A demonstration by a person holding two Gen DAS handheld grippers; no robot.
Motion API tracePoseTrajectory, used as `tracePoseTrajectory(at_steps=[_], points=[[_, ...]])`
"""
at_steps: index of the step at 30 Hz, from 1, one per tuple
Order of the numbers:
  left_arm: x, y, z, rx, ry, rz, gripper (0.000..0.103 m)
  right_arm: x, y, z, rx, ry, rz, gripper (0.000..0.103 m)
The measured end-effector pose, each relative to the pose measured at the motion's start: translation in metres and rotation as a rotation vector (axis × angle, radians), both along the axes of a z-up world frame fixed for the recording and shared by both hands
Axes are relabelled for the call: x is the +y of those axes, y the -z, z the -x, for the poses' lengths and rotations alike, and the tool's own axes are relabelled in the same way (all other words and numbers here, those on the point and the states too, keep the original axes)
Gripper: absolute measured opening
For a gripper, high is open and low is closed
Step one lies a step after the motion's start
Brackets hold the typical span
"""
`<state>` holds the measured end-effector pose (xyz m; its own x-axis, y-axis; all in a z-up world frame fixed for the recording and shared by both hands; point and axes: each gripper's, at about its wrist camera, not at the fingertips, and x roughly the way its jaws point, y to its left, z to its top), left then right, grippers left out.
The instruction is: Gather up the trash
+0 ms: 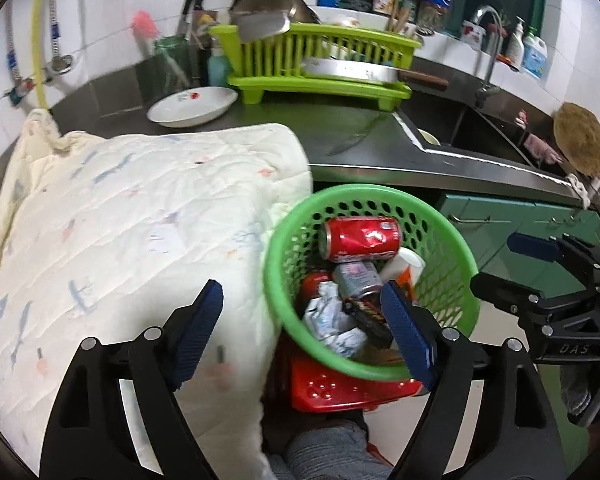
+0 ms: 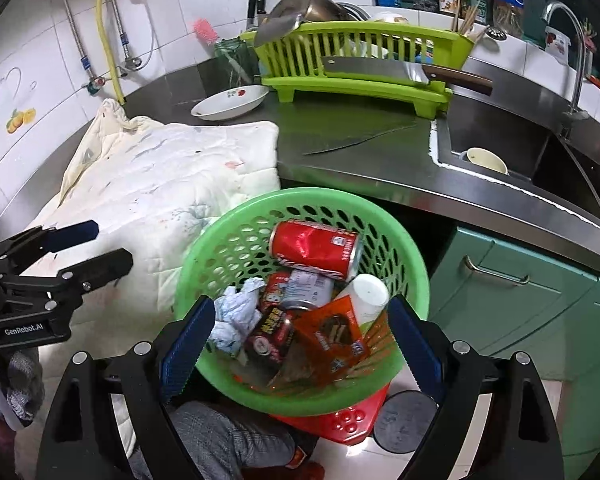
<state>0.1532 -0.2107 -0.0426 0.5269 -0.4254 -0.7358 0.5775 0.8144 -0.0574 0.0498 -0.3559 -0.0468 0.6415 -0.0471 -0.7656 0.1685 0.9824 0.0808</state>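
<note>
A green perforated basket point(image 1: 364, 190) point(image 2: 312, 194) holds the trash: a red cola can point(image 1: 360, 238) point(image 2: 316, 248), a silver can point(image 1: 358, 278), a white bottle point(image 2: 366, 294), crumpled paper point(image 2: 236, 316), a dark wrapper point(image 2: 270, 332) and an orange wrapper point(image 2: 332, 332). My left gripper point(image 1: 300, 300) point(image 2: 100, 246) is open with nothing between its pads. It hangs over the basket's left rim and the edge of the quilt. My right gripper point(image 2: 302, 312) point(image 1: 504, 264) stands open above the basket's near side, also holding nothing.
The basket rests on a red stool point(image 1: 340, 388) in front of a steel counter point(image 2: 360, 152). A white quilt point(image 1: 140, 220) covers the counter's left part. Behind are a plate point(image 1: 192, 106), a green dish rack point(image 1: 320, 76) with a cleaver point(image 2: 380, 70), and a sink point(image 2: 500, 144). Green cabinets point(image 2: 520, 292) stand at the right.
</note>
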Motion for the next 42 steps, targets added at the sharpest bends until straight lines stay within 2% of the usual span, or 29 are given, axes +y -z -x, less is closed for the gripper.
tracePoseTrajectory(at_steps=[8,16,20,29,35,42], points=[[0.046,-0.01,0.005,-0.041,-0.104,0.004,0.086,0.036,-0.002,0.001,0.01,-0.022,0.017,0.086],[0.086,-0.014,0.01,-0.035,-0.178,0.006,0.093,0.06,-0.008,0.003,-0.001,-0.036,0.009,0.087],[0.108,-0.016,0.015,-0.044,-0.227,0.008,0.094,0.072,-0.011,0.006,-0.008,-0.043,0.042,0.087],[0.147,-0.021,0.026,-0.053,-0.332,0.029,0.095,0.092,-0.016,0.016,-0.031,-0.061,0.046,0.087],[0.165,-0.026,0.042,-0.094,-0.389,0.034,0.095,0.113,-0.024,0.02,-0.059,-0.083,0.095,0.087],[0.179,-0.029,0.061,-0.15,-0.453,0.011,0.095,0.13,-0.026,0.027,-0.086,-0.089,0.102,0.087]])
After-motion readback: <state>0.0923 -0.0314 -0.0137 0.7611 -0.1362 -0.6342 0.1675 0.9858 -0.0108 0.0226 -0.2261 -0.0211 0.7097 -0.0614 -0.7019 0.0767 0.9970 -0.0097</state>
